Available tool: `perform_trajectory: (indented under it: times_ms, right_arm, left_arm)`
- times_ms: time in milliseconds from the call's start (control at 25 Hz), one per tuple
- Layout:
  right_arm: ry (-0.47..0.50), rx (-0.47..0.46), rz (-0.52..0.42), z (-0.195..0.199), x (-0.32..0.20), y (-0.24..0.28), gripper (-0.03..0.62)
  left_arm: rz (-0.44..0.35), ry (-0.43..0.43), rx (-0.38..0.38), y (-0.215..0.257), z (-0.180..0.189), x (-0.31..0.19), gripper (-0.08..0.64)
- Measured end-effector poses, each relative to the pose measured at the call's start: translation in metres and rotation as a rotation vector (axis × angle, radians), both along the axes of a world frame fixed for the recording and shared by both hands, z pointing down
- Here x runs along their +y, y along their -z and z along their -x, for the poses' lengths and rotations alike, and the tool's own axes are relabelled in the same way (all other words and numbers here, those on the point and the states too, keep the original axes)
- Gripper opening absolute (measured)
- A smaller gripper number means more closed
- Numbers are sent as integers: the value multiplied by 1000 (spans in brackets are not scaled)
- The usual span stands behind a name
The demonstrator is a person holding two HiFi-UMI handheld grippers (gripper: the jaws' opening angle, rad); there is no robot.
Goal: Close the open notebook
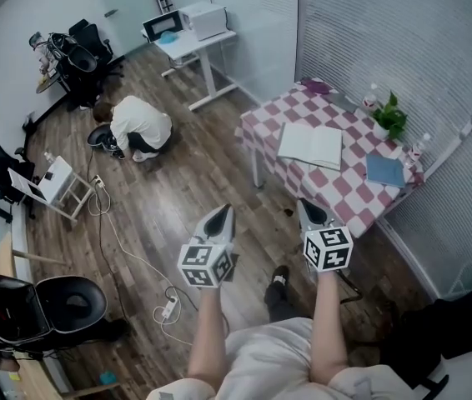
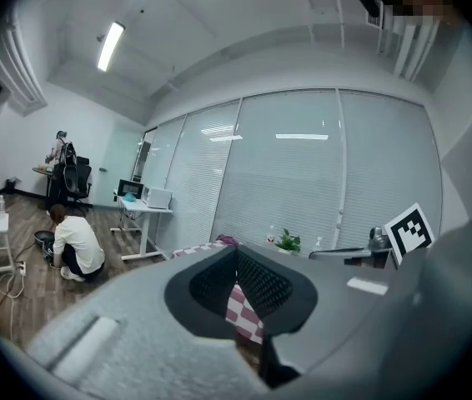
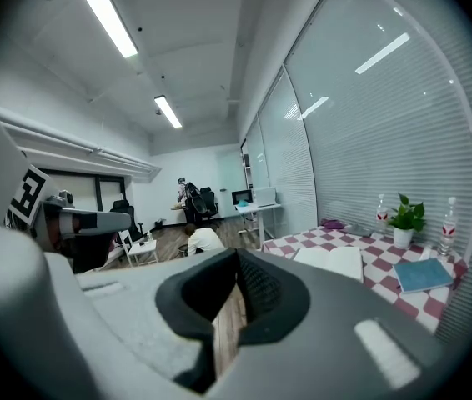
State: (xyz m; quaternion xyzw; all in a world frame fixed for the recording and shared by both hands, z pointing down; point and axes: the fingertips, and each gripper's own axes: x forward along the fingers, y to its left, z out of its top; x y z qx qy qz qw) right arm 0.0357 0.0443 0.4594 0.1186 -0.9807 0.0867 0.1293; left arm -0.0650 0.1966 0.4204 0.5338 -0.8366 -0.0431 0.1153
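Open notebook [image 1: 310,145] lies flat, pages up, on the table [image 1: 336,192] with the red-and-white checked cloth. It sits ahead of the right gripper [image 1: 307,208] and a little to its right, well apart from the tips. Nothing touches it. In the right gripper view the white pages show just right of the jaw tips, past the near table edge.

Right gripper: jaws together, nothing between them, pointing toward the table's near edge.

Left gripper [image 1: 221,215]: jaws also pressed together and empty. It is held beside the right one over the wooden floor [image 1: 161,215], farther from the notebook. In its own view only a strip of checked cloth shows past the closed tips.

Beyond the notebook from the right gripper, on the same cloth:
- a blue book [image 1: 384,171], closed, off to the right
- a potted plant [image 1: 390,117] behind it, near the blinds
- two small bottles [image 1: 372,98], one either side of the plant
- a purple item [image 1: 315,86] at the far corner

Away to the left of the left gripper:
- a crouching person [image 1: 140,127] on the floor
- a white desk [image 1: 194,44] farther off, with a printer-like box on it
- a power strip [image 1: 168,309] with white cable, down near the holder's legs
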Motion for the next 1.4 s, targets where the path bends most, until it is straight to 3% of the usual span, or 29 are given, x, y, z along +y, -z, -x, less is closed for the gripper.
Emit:
perform_trajectory:
  times_ms: [240,400,680,880,1120,1400]
  right_arm:
    - [-13,-25,8,47,-57,11,2]
    - [-33,-29,12,78,-102,10,2]
    - [-84,-88,23,126,-179,26,2]
    - [-84,-64,30,147,-200,14,2]
    - [-91,-11,44,162,-212,-11,2]
    - [-145,15,71,184,-235,-40,2]
  left_arm:
    - [-25,-12,7,5,46,-58,8]
    - [20,-42,44,-6,77,-104,8]
    - [24,-66,-4,-8,124,-165,8]
    - [32,-61,6,-15,148,-176,8]
    - [31,-47,74,-39,172,-182,8]
    - [33,-139,140,-60,201,-219,8]
